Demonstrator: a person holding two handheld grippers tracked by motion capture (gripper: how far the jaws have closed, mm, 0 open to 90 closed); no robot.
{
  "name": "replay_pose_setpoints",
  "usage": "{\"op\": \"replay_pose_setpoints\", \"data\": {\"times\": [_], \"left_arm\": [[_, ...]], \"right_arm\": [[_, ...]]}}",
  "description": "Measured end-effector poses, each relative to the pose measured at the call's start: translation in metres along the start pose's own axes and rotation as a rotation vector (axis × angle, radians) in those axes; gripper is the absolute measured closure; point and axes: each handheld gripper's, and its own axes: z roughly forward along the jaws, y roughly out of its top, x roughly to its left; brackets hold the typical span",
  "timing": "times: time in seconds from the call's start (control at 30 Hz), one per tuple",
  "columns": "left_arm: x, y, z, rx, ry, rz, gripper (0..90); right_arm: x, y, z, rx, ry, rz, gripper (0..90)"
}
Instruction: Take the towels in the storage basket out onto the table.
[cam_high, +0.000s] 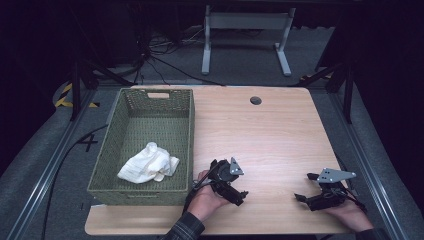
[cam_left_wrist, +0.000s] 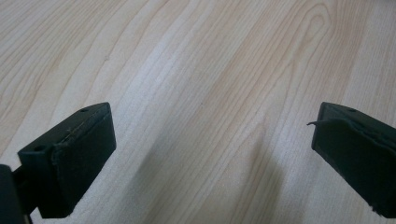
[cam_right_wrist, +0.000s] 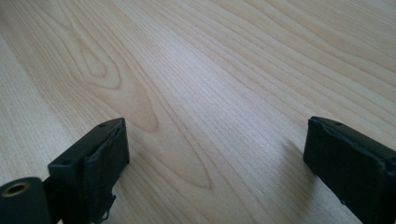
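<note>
Resting low over the bare table (cam_high: 280, 135) with jaws spread wide and holding nothing, both the left gripper (cam_high: 231, 186) and right gripper (cam_high: 316, 192); white cloth (cam_high: 148, 164) lying in the basket (cam_high: 186, 120), probably done, next likely withdrawal.

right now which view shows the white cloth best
The high view: the white cloth lies crumpled in the green basket, near its front end. The left and right gripper views look along open jaws at bare table wood, so they tell nothing about the cloth.
</note>
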Motion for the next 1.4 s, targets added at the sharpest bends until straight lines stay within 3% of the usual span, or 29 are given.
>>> {"op": "replay_pose_setpoints", "data": {"times": [0.77,1.07,1.4], "left_arm": [[0.002,0.019,-0.017,-0.016,0.006,-0.001,0.6],[0.005,0.028,-0.032,-0.055,-0.005,-0.017,1.9],[0.010,0.038,-0.046,-0.074,-0.012,-0.004,2.9]], "right_arm": [[0.000,0.000,0.000,0.000,0.004,-0.002,6.7],[0.000,0.000,0.000,0.000,0.003,-0.002,6.6],[0.000,0.000,0.001,0.000,0.005,-0.001,6.6]]}}
